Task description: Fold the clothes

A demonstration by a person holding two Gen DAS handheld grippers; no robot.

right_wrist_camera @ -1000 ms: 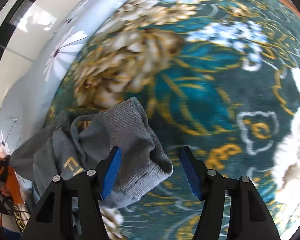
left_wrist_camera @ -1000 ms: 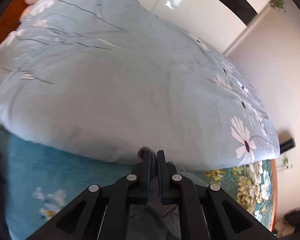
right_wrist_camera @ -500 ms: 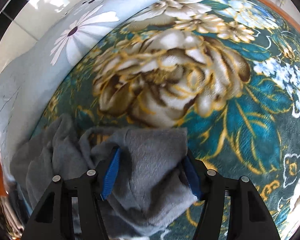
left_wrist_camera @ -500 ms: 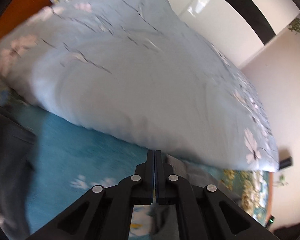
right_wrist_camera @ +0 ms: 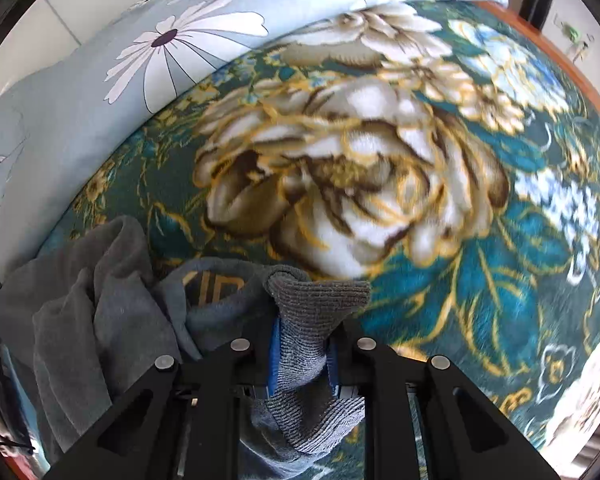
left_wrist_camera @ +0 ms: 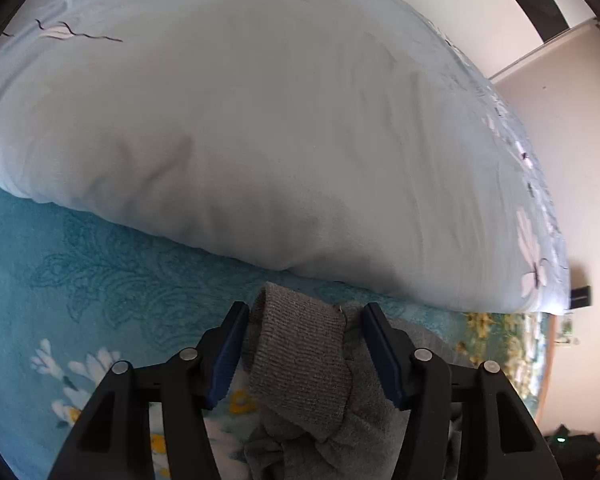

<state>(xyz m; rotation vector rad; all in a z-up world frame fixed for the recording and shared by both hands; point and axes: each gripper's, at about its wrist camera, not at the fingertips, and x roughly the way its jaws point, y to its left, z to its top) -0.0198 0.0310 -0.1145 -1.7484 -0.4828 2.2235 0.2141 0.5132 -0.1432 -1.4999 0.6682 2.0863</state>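
Note:
A grey sweatshirt (right_wrist_camera: 80, 308) with gold lettering lies crumpled on the bed, seen at the lower left of the right wrist view. My right gripper (right_wrist_camera: 305, 332) points steeply down and its jaws are closing, with the blue pads pinching a grey ribbed cuff (right_wrist_camera: 320, 292) that bunches up above them. In the left wrist view my left gripper (left_wrist_camera: 305, 312) also points down and its jaws are opening. Another ribbed cuff (left_wrist_camera: 300, 364) of the sweatshirt lies loose between the parted pads, resting on the blanket.
A teal floral blanket (right_wrist_camera: 420, 200) covers the bed under the garment. A thick light-blue duvet (left_wrist_camera: 280, 120) with white daisies is heaped along the far side, close behind the left cuff. The bed's wooden edge (right_wrist_camera: 572, 68) and a white wall lie beyond.
The left gripper, shut before, has dropped toward the blanket and opened, leaving the cuff loose between its jaws. The right gripper slid over its cuff and closed on it.

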